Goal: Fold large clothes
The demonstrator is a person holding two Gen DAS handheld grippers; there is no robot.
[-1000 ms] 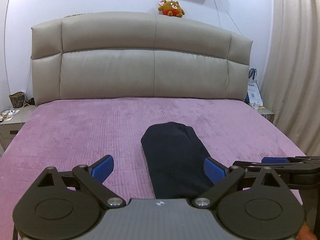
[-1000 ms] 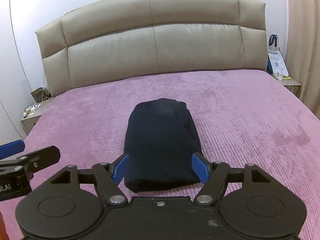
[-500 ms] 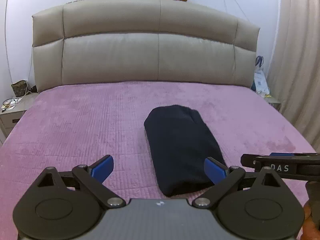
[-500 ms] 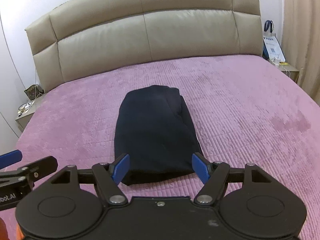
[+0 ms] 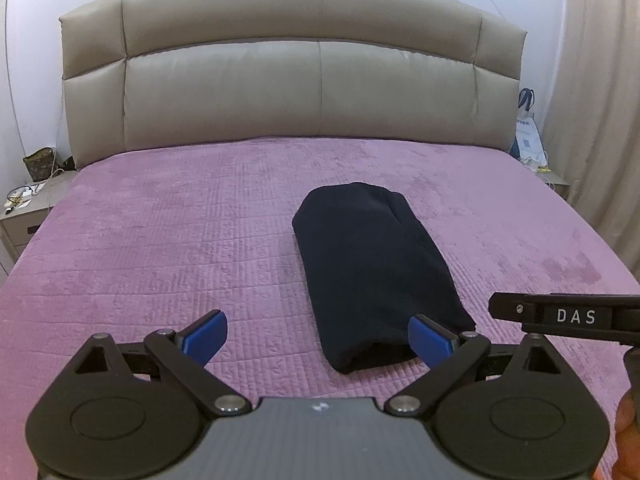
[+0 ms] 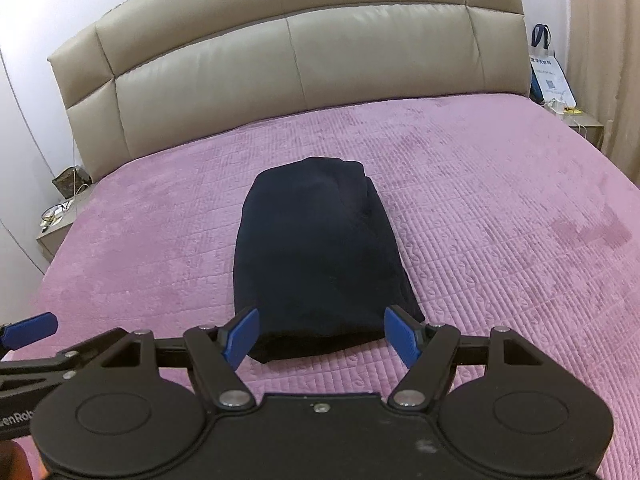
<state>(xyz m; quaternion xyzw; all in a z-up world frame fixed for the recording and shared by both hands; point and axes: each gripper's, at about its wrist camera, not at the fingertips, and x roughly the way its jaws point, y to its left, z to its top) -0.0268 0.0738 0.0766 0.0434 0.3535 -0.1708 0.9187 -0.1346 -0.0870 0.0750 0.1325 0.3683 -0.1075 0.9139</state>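
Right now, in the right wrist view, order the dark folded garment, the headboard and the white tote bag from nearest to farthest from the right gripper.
1. Dark folded garment, straight ahead of the right gripper.
2. Headboard, across the bed's far end.
3. White tote bag, far right corner; close to the headboard's distance.

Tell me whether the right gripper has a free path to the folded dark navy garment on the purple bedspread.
Probably yes: the right gripper is open, and nothing lies between it and the folded dark navy garment.
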